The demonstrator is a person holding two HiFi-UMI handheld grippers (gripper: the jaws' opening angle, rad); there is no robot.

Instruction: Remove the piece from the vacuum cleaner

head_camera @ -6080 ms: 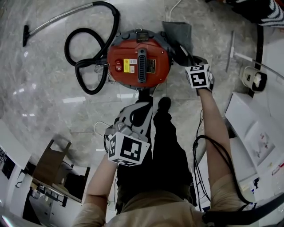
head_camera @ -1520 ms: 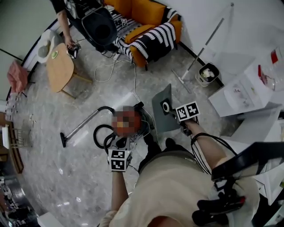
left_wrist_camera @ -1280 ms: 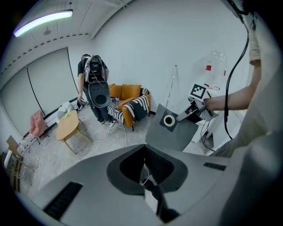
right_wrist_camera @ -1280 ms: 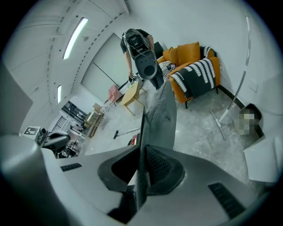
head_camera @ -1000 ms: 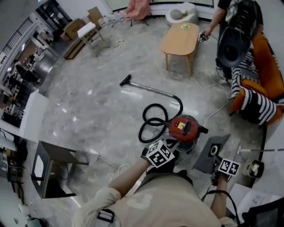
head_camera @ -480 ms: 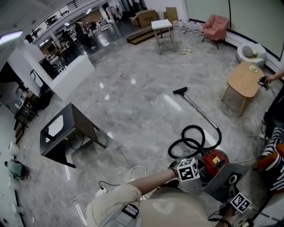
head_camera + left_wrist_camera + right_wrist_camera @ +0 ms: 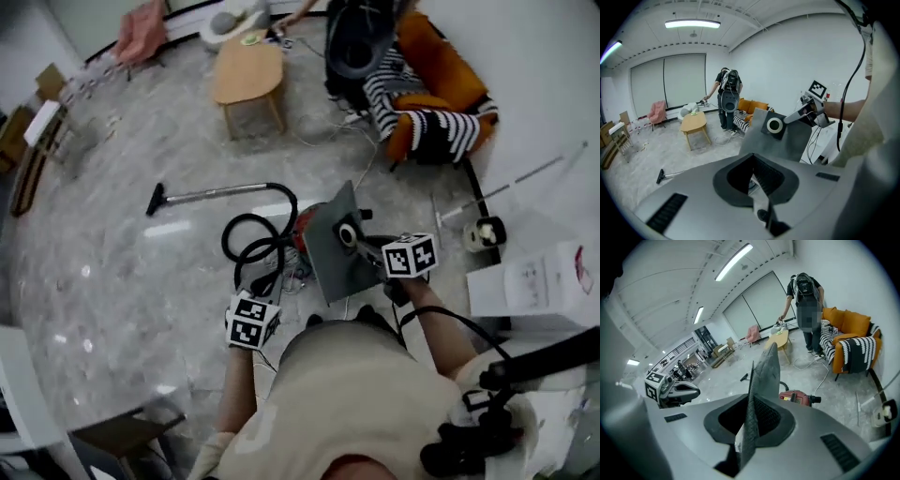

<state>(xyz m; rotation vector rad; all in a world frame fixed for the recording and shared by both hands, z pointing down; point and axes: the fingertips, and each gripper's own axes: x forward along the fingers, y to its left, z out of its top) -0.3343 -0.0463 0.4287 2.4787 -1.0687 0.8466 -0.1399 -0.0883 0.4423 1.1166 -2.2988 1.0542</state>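
- Bag (image 7: 328, 258), grey and flat, stands edge-on between the right gripper's (image 7: 364, 243) jaws. The jaws are clamped on its lower part, and it rises straight up out of them.
- Its white ring (image 7: 348, 234) sits just past the jaw tips in the head view. In the right gripper view the ring faces away and cannot be seen.
- The bag is off the vacuum (image 7: 795, 398) and held in the air. The red vacuum lies on the floor beyond and below the right jaws, just right of the bag.
- In the head view the bag covers most of the vacuum, so only a red sliver shows at its left edge.
- How deep the bag reaches into the right jaws cannot be told, because the gripper body cuts off its bottom edge.
- The left gripper's (image 7: 696, 393) jaws are together with nothing between them; only a thin slit of floor shows through.
- The left gripper hangs well to the left of the right jaws, apart from the bag. From the left jaws, the bag is ahead and to the right.
- The hose (image 7: 248, 244) coils on the floor ahead of the left jaws, and the wand (image 7: 211, 194) runs on from it.
- Where the hose joins the vacuum is hidden.
- A person (image 7: 727, 101) stands far beyond the left jaws, near a sofa (image 7: 750, 108) and a table (image 7: 693, 123).
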